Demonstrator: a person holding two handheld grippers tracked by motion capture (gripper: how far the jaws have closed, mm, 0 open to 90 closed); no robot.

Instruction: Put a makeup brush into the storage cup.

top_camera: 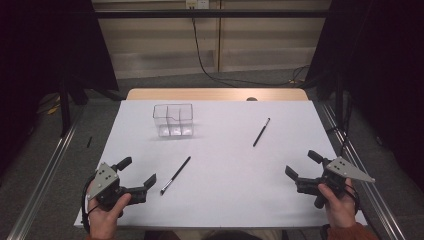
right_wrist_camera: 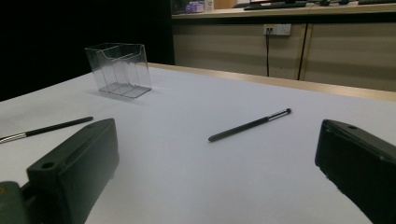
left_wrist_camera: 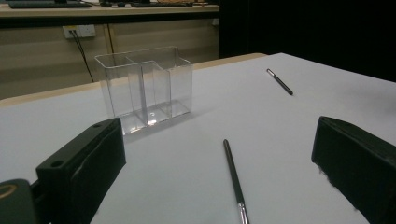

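White table sheet (top_camera: 225, 195): work not begun. Clear plastic compartmented holder (top_camera: 173, 120) stands empty at the far left. Two slim black pens (top_camera: 175, 175) (top_camera: 261, 132) lie loose on the sheet. Left gripper (top_camera: 136, 176) and right gripper (top_camera: 301, 165) are wide apart, holding nothing.

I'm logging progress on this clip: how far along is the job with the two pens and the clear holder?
Nothing looks done: the clear holder stands empty. Nothing is in hand; the left gripper and right gripper both rest open at the near edge of the table. Both the near pen and the far pen still lie flat on the table, so all the work is left.
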